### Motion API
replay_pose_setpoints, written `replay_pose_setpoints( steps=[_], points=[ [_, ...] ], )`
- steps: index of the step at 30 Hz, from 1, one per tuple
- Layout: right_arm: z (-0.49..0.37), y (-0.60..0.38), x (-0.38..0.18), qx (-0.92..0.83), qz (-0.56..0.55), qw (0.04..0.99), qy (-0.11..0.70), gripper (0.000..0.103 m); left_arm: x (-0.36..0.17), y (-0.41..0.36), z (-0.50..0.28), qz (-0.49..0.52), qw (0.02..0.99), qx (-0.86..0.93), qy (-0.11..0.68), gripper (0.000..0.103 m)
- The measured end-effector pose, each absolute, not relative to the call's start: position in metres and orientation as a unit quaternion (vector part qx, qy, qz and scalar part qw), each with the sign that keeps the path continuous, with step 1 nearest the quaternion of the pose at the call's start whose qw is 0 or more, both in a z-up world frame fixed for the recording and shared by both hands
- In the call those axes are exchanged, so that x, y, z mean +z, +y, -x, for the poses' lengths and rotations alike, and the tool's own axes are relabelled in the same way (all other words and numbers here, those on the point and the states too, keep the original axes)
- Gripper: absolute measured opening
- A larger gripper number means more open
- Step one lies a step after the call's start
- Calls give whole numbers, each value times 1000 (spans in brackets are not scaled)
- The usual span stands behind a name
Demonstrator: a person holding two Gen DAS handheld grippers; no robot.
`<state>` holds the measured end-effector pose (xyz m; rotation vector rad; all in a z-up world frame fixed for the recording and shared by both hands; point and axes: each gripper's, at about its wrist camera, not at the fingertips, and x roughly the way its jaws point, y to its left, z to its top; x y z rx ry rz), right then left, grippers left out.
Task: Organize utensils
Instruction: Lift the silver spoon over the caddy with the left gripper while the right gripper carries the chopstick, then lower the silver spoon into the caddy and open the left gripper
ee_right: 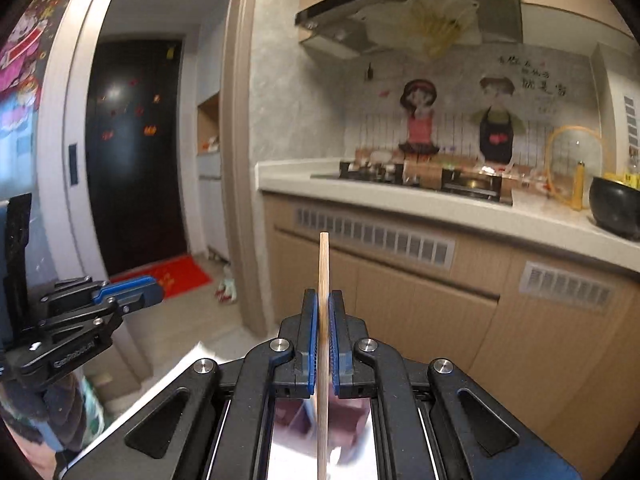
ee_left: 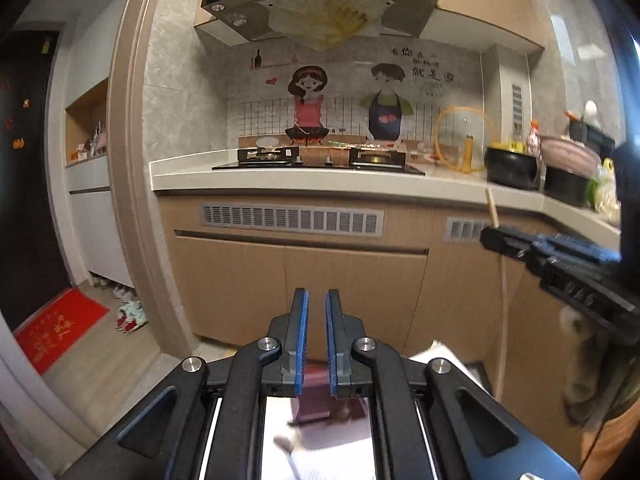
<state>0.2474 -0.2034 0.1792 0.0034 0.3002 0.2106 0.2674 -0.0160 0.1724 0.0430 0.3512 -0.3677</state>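
A thin wooden chopstick (ee_right: 323, 264) stands upright between the blue pads of my right gripper (ee_right: 323, 294), which is shut on it; its blunt end pokes above the fingertips. In the left wrist view the same chopstick (ee_left: 505, 300) runs through the right gripper (ee_left: 490, 237) at the right edge. My left gripper (ee_left: 317, 294) has its pads drawn close together with nothing between them. From the right wrist view that left gripper (ee_right: 156, 286) shows at the lower left, held by a hand. Both grippers point at the kitchen cabinets, below the counter's level.
Ahead, a white countertop (ee_left: 280, 178) carries a gas stove (ee_left: 320, 160), with a range hood (ee_left: 320, 0) above. A glass lid (ee_left: 464, 136) and a black pot (ee_left: 512, 168) stand at the right. Cabinet doors (ee_left: 300, 288) are below; a door frame (ee_left: 128, 200), red doormat (ee_left: 60, 328) and shoes (ee_left: 130, 316) lie left.
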Motion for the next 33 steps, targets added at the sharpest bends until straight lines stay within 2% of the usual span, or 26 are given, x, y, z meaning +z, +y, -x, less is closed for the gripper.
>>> replay_pose_setpoints(
  steps=[5,7,8,9,14,17,22,31,32,33],
  points=[
    [-276,-207,162,112,-21,979,168,5,150,-13,-288,-33,961,-185,205,9],
    [-278,-209,145,122,-26,973,194,5,127,-10,-299,-44,953,-180,238,25],
    [-277,-210,135,128,-29,969,209,5,109,-4,-308,-42,949,-171,263,40],
    [-276,-210,124,134,-31,964,227,5,92,2,-317,-37,943,-161,288,45],
    [-265,-212,62,160,-53,933,319,5,-5,24,-353,30,879,-155,450,45],
    [-260,-216,27,154,-67,918,359,5,-48,20,-353,34,855,-157,493,45],
    [-260,-227,-7,136,-95,906,390,5,-82,1,-345,13,848,-157,506,45],
    [-254,-247,-8,104,-97,916,376,6,-97,-27,-359,1,848,-149,508,46],
    [-252,-251,-9,97,-98,916,376,6,-101,-30,-360,-3,848,-147,509,43],
    [-251,-255,-9,89,-99,917,376,7,-103,-32,-359,-7,848,-145,510,34]
  ],
)
